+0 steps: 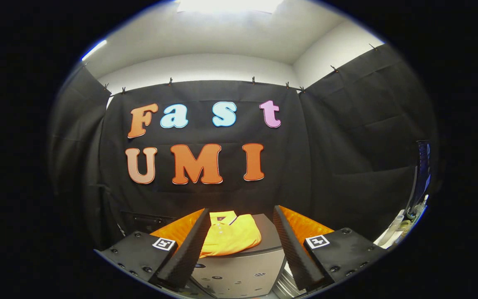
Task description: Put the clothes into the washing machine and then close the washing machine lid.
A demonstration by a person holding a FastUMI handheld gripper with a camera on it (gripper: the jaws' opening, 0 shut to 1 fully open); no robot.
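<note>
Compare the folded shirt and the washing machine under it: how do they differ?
The shirt is bright yellow-orange; the washing machine is grey. The shirt is soft cloth, folded flat with its collar showing; the washing machine is a hard box with a smooth lid. The shirt lies on top, covering part of the lid. Both sit just ahead of the open gripper, framed between its fingers.

Markings on the washing machine (pixel 239 272) are unreadable.
</note>
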